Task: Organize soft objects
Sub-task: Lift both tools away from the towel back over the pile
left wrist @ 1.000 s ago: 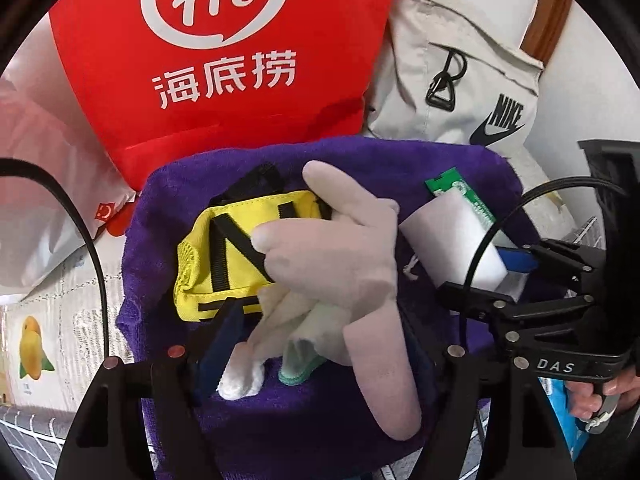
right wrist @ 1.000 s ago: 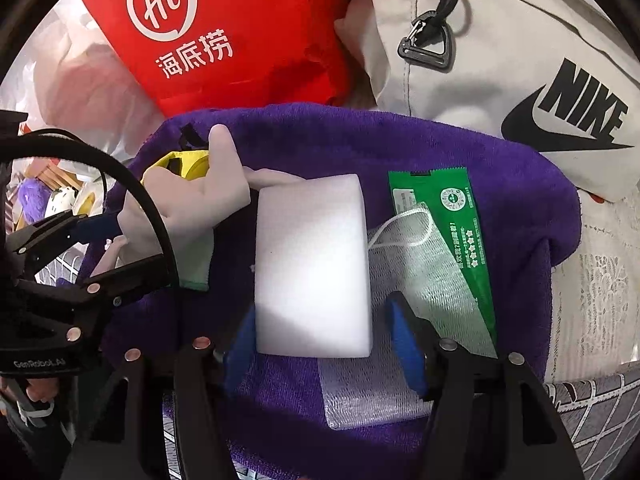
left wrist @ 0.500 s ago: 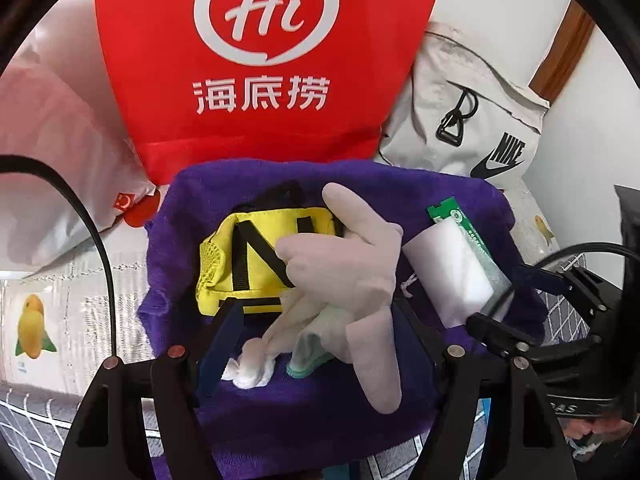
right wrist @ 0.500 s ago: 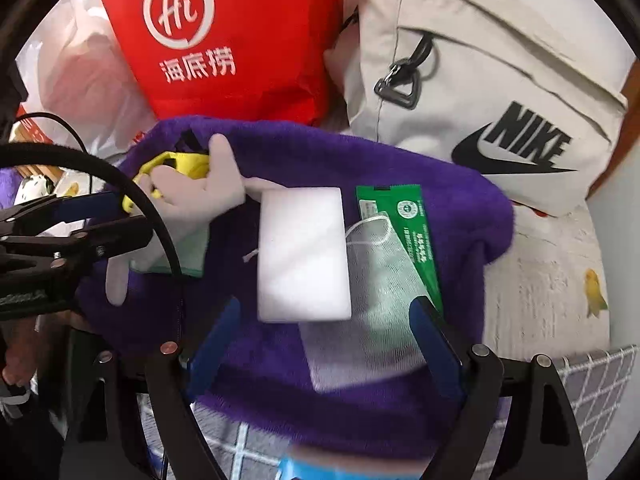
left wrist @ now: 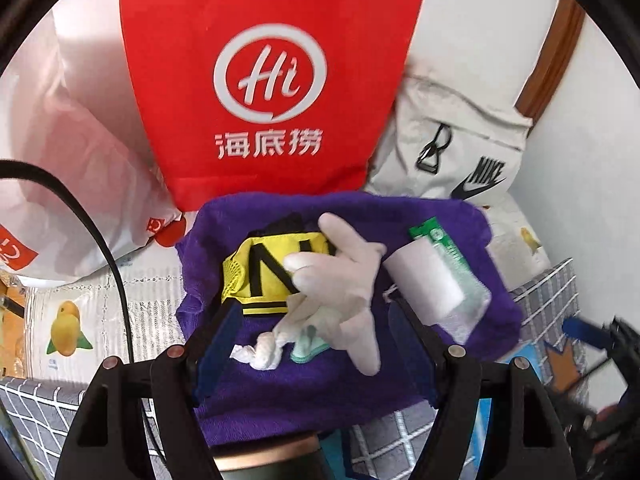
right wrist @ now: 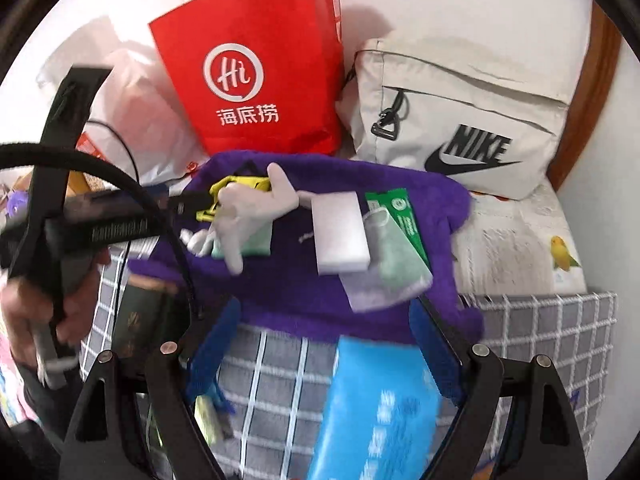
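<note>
A purple towel [left wrist: 320, 384] holds a yellow-and-black pouch [left wrist: 264, 276], a pale rubber glove [left wrist: 340, 284], a crumpled white cloth [left wrist: 262, 354] and a mint cloth [left wrist: 308, 346]. My left gripper [left wrist: 320, 332] hovers open above the glove, touching nothing. To the right on the same towel [right wrist: 304, 308] lie a white sponge block [right wrist: 340, 236], a gauze pouch [right wrist: 384, 280] and a green packet [right wrist: 400, 216]. My right gripper [right wrist: 324, 340] is open and empty, drawn back over the towel's near edge, clear of the sponge.
A red paper bag [left wrist: 272, 80], a beige Nike bag [right wrist: 460, 120] and a white plastic bag [left wrist: 80, 184] stand behind the towel. A grey checked cover [right wrist: 540, 340], a blue packet [right wrist: 380, 408] and a dark green book [right wrist: 140, 320] lie in front. A hand [right wrist: 24, 308] holds the left gripper.
The right gripper's jaws widened off the white sponge, which stays on the towel, and the gripper drew back and up. The left gripper also rose away from the glove.
</note>
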Demonstrator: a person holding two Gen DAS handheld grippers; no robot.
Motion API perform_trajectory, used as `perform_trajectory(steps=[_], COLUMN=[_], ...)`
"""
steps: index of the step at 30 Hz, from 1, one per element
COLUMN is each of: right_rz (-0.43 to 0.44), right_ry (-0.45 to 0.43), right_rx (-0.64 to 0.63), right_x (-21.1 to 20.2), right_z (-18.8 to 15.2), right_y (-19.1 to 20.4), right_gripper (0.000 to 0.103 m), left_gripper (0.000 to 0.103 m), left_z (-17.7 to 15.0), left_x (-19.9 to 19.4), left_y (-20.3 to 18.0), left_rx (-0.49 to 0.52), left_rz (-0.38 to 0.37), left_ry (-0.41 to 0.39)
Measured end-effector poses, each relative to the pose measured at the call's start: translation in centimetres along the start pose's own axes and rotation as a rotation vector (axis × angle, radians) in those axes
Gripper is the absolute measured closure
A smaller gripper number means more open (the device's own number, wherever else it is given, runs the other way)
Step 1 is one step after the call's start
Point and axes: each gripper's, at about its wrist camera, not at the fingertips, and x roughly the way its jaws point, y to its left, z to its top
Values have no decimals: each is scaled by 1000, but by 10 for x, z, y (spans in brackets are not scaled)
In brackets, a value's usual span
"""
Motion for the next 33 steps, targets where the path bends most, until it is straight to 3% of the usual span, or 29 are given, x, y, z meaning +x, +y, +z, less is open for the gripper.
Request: perform_trajectory(steps=[3, 7, 15, 17, 21, 26, 33], right_rz=[-25, -44, 0, 23, 74, 84, 84], right_ry=[-17, -24, -43, -61, -82, -66, -28], right_rx=[-11, -2, 8, 9, 10, -30, -93], right_x=[-20, -39, -70, -78, -87, -85, -71], right_z=[-19, -44, -97, -110, -132, -164, -214], right_y=[-1, -2, -4, -3, 2, 14, 20], right_gripper=[17, 17, 17, 17, 17, 17, 17], left_gripper=[29, 29, 29, 29, 25, 24, 24], left_z=[-1, -6, -25, -34, -56, -94, -152], left_x=[-13, -26, -82, -102, -142, -178, -187], left_y=[-9, -32, -74, -86, -94, -97, -94], left_rx=[11, 65, 115, 168, 193, 159, 98], left_rz=[-25, -1, -18, 0, 78, 85, 124], left_ry=[-23, -40, -112, -122, -177, -214, -175])
